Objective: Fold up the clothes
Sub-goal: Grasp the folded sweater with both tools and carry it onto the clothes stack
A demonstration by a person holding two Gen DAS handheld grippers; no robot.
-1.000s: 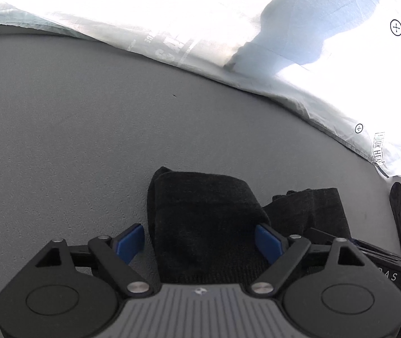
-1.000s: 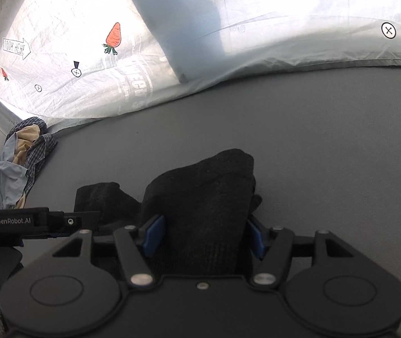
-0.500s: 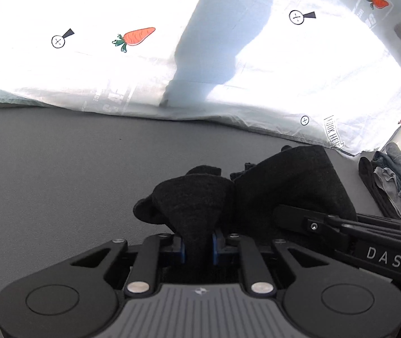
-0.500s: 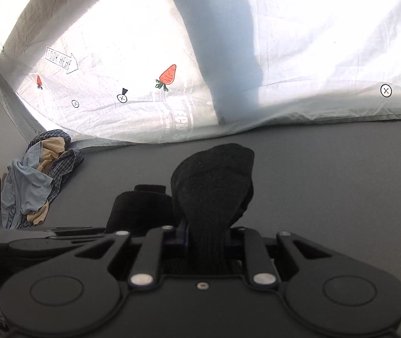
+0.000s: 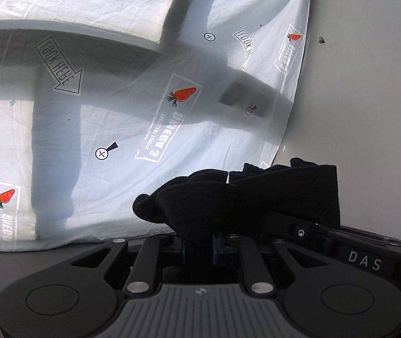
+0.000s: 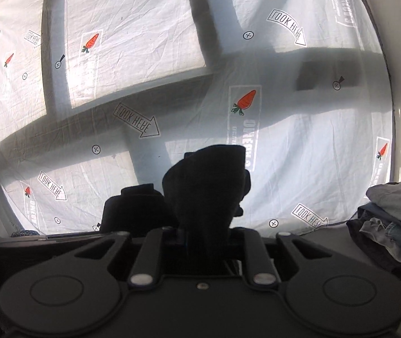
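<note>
A black knitted garment (image 5: 197, 205) is pinched in my left gripper (image 5: 199, 246), which is shut on a bunched corner of it; the blue pads show on either side of the cloth. To the right, another black part (image 5: 298, 191) stands up over the other gripper's body marked DAS. In the right wrist view my right gripper (image 6: 204, 235) is shut on a second bunch of the same black garment (image 6: 208, 180). A further black lump (image 6: 132, 205) rises at the left. Both grippers are raised and point at the backdrop; the rest of the garment is hidden below.
A white sheet (image 5: 116, 112) printed with carrots, arrows and cross marks hangs behind. A plain wall (image 5: 369, 84) is at the right. A pile of denim and grey clothes (image 6: 394, 219) lies at the right on the grey table (image 6: 327, 242).
Both grippers shut on the black garment a second ago and have since lifted it off the grey table, tilting upward toward the backdrop.
</note>
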